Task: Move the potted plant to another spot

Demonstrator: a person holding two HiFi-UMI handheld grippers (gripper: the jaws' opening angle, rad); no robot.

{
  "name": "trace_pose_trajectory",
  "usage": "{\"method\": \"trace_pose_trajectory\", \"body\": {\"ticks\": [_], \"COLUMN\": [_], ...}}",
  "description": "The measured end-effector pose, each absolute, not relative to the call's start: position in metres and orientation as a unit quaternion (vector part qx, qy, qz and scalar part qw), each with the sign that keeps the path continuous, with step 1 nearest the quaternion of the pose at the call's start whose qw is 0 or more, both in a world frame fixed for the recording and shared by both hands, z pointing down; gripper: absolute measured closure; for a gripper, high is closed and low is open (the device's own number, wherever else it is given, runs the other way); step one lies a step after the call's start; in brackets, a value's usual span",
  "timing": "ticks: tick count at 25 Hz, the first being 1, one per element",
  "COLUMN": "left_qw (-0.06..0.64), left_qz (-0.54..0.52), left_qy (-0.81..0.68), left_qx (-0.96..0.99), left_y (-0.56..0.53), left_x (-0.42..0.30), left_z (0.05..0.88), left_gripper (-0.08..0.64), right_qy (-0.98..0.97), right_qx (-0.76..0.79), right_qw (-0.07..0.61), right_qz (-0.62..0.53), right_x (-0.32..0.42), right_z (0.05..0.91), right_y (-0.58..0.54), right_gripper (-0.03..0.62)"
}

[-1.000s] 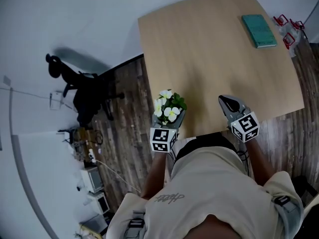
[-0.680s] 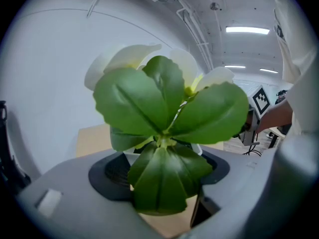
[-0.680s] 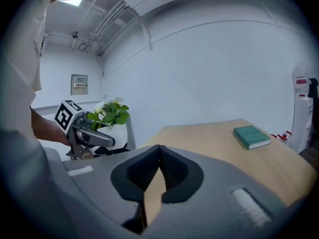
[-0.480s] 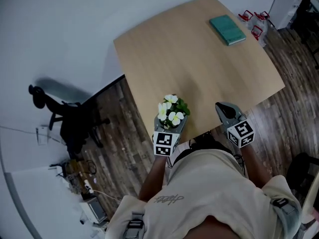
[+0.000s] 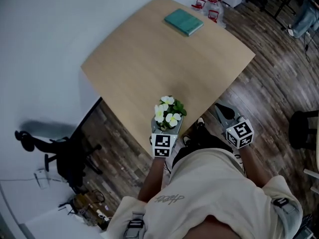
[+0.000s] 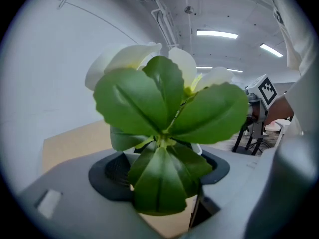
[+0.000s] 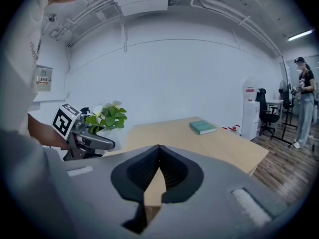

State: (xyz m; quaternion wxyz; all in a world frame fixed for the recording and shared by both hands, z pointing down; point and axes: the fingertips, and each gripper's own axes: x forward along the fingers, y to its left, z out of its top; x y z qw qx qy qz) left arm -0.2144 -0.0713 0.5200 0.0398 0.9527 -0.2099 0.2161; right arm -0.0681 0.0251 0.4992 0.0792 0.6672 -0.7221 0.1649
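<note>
The potted plant (image 5: pixel 168 114), white flowers over green leaves, is held over the near edge of the light wooden table (image 5: pixel 149 59), with my left gripper (image 5: pixel 167 126) shut on its pot. In the left gripper view the leaves (image 6: pixel 164 133) fill the middle and hide most of the pot between the grey jaws. My right gripper (image 5: pixel 224 111) hangs over the floor just off the table's near corner, shut with nothing in it; its jaws meet at the tip (image 7: pixel 158 151). The right gripper view also catches the plant (image 7: pixel 107 116) and the left gripper (image 7: pixel 92 141) at left.
A teal book (image 5: pixel 184 22) lies near the table's far edge, with red-capped bottles (image 5: pixel 209 9) on the floor beyond. A black office chair (image 5: pixel 65 153) stands at the left by the white wall, another dark seat (image 5: pixel 301 128) at right. A person (image 7: pixel 304 98) stands far right.
The whole view has swung, so the table now lies turned towards the upper left. Both grippers have shifted along the table's near edge, the right one off the corner. The plant stays gripped.
</note>
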Motion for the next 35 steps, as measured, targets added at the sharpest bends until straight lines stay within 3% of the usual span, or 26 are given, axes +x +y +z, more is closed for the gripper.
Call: {"method": "trace_pose_trajectory", "body": {"ticks": [9, 18, 35], "left_qw": [0.026, 0.020, 0.005], "left_qz": [0.220, 0.237, 0.232], "left_qy": [-0.148, -0.135, -0.145], "left_qx": [0.964, 0.962, 0.962], "left_y": [-0.035, -0.036, -0.021], "left_x": [-0.168, -0.122, 0.033], "left_z": [0.522, 0.515, 0.497], "left_gripper": [0.201, 0.201, 0.201], "right_qy": [-0.654, -0.645, -0.628], "right_qx": [0.734, 0.744, 0.759], "right_qw": [0.063, 0.035, 0.009], "right_qz": [0.170, 0.171, 0.172], "right_x": [-0.021, 0.025, 0.186], "right_z": [0.496, 0.494, 0.512], "right_y": [0.095, 0.088, 0.135], "right_gripper": [0.589, 0.591, 0.589]}}
